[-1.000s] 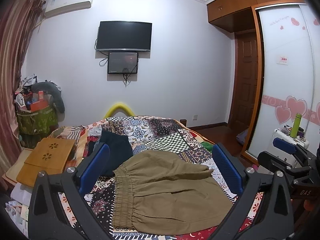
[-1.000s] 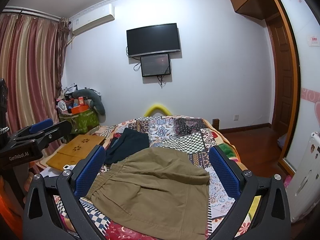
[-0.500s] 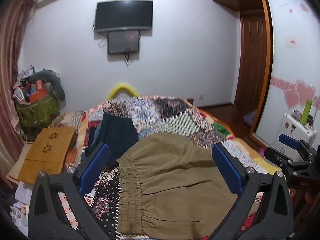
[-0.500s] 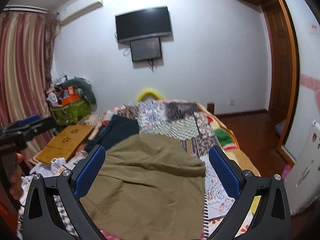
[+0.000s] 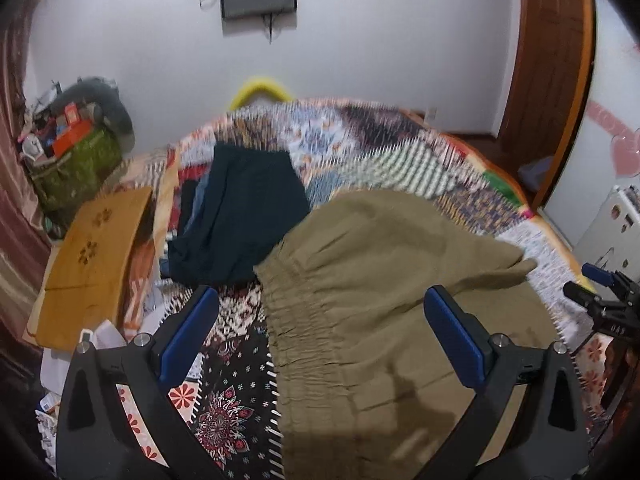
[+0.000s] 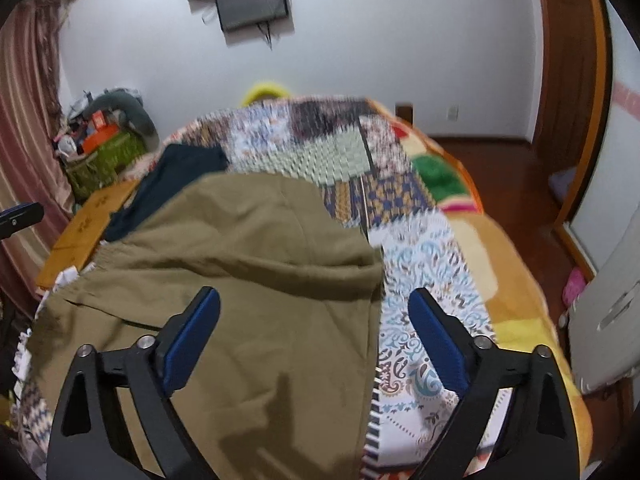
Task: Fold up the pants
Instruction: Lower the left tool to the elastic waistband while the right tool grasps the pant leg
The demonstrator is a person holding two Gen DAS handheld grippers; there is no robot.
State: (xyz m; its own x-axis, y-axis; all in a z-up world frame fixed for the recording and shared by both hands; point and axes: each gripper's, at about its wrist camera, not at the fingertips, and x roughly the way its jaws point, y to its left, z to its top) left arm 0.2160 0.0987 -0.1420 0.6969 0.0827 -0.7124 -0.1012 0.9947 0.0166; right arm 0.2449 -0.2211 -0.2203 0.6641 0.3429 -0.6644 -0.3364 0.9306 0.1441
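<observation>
Olive-brown pants (image 5: 384, 280) lie spread on a patchwork bedspread (image 5: 380, 152), elastic waistband toward the left, with a fold of cloth across the top. They also show in the right wrist view (image 6: 248, 264). My left gripper (image 5: 320, 320) is open and empty above the waistband area. My right gripper (image 6: 314, 324) is open and empty above the pants' right edge. The right gripper also shows at the right edge of the left wrist view (image 5: 600, 300).
A dark navy garment (image 5: 244, 208) lies on the bed beyond the pants. A wooden lap table (image 5: 92, 256) sits at the bed's left. A green basket of clutter (image 5: 76, 160) stands by the curtain. A white appliance (image 6: 608, 312) stands right of the bed.
Both grippers have tilted down and moved closer to the pants; the wall and TV have slid up out of view. Both stay open and empty.
</observation>
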